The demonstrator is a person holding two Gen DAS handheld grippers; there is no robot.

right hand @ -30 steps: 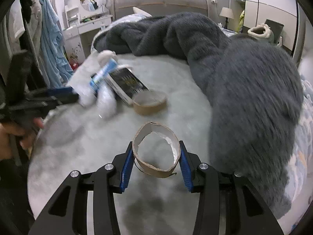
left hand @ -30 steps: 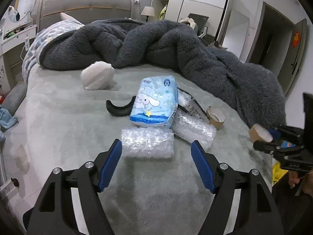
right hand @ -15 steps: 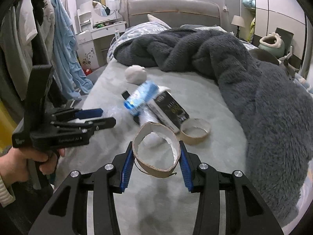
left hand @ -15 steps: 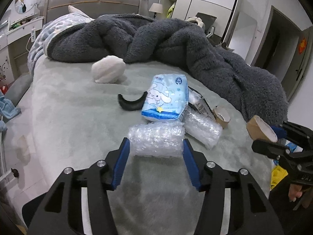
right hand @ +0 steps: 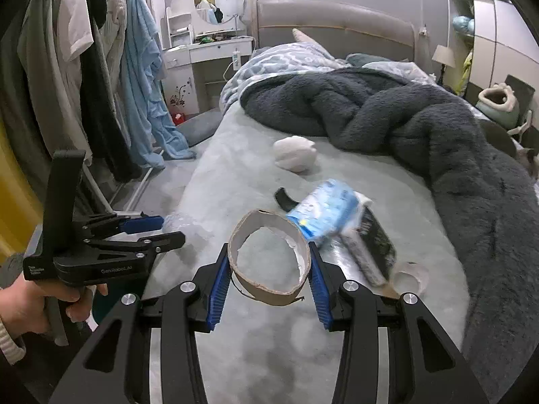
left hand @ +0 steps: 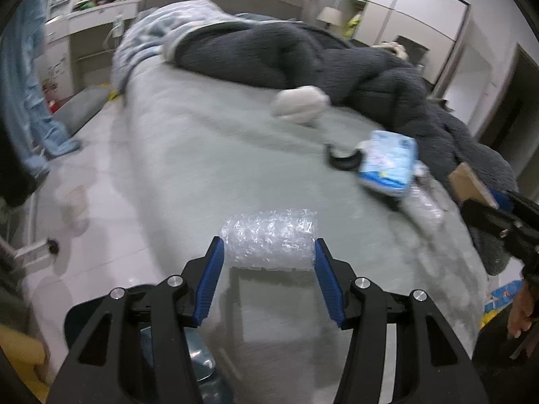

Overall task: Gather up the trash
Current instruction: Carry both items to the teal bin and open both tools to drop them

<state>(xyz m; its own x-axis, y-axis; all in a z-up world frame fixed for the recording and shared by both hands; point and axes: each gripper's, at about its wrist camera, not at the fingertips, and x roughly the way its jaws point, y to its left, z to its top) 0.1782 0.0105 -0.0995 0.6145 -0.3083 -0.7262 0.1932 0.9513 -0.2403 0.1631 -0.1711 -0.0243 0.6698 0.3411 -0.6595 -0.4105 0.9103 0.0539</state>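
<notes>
L gripper (left hand: 267, 262) fingers clamped on bubble-wrap roll (left hand: 269, 240) above bed (left hand: 219, 168); R gripper (right hand: 267, 271) fingers pinch cardboard tape ring (right hand: 269, 262).

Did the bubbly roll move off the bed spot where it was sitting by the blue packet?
Yes. The bubble roll, gripped by the left gripper, has come away leftward from the blue packet.

My left wrist view is smeared by motion blur, especially the bed (left hand: 209, 155) and far clutter. My right wrist view is sharper. Both are dimly, evenly lit indoors, with fisheye bending and dark corners.
</notes>
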